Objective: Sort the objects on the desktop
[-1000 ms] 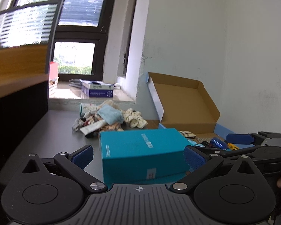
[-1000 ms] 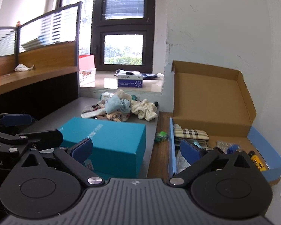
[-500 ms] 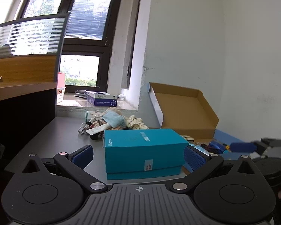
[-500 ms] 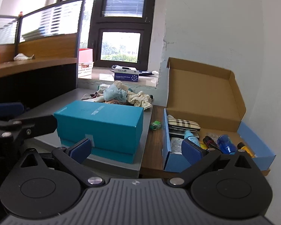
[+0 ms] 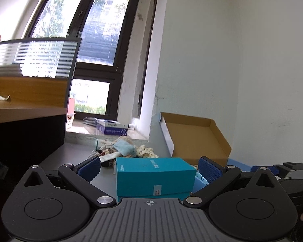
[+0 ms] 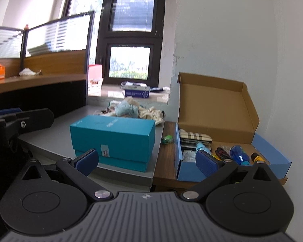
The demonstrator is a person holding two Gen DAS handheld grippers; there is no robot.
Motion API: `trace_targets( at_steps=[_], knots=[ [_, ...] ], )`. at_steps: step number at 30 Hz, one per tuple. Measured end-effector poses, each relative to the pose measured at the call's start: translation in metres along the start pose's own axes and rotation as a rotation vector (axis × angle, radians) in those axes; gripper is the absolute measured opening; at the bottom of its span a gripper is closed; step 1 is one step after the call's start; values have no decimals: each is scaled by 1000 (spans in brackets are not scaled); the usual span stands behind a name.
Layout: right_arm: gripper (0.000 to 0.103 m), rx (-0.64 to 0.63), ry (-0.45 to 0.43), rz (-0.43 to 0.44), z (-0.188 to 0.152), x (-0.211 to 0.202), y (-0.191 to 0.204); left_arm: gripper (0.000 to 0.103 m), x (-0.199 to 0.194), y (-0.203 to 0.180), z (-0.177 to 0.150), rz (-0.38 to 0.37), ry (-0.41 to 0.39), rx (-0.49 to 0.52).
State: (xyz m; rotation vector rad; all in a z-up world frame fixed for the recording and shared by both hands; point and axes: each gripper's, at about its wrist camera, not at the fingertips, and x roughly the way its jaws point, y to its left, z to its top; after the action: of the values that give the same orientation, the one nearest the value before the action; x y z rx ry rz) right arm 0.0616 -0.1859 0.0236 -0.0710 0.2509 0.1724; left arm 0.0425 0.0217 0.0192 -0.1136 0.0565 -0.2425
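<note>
Facing a grey desk [image 6: 74, 129] that meets a wooden side surface [image 6: 165, 161] near the wall, with most of the sorting apparently done. Holding both tools low and back from the work: left gripper [image 5: 149, 168] with its blue pads spread wide and nothing between them, right gripper [image 6: 145, 160] likewise spread and empty. Standing open on the wooden surface, a cardboard box [image 6: 216, 109] with blue outer walls, lid upright, already carrying a checked pouch [image 6: 194, 136], a blue bottle [image 6: 239, 156], a yellow-tipped item and other small things too cluttered to name. Sitting closed on the desk just left of it, a teal box [image 6: 115, 139], framed between the left gripper's pads in the left wrist view yet clearly beyond their tips, untouched. Lying further back toward the window sill, a heap of cloths [image 6: 131, 111]. Resting apart between teal box and cardboard box, a small green object [image 6: 167, 139]. Judging the step as choosing and approaching the next item. Calling next for a forward reach with pads kept wide, either straddling the teal box's short sides squarely or dipping to the green piece, then closing before lifting
</note>
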Motion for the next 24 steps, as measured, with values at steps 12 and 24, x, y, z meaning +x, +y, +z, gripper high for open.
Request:
trace_targets(
  at_steps=[12,24],
  knots=[
    [103,0,-165,27,-3,-38,0,103,-19,1,-6,28,-37,-44],
    [103,64,-196,-10,-23,-48,-14,103,-23,0,-18,115,-1,-27]
  ],
)
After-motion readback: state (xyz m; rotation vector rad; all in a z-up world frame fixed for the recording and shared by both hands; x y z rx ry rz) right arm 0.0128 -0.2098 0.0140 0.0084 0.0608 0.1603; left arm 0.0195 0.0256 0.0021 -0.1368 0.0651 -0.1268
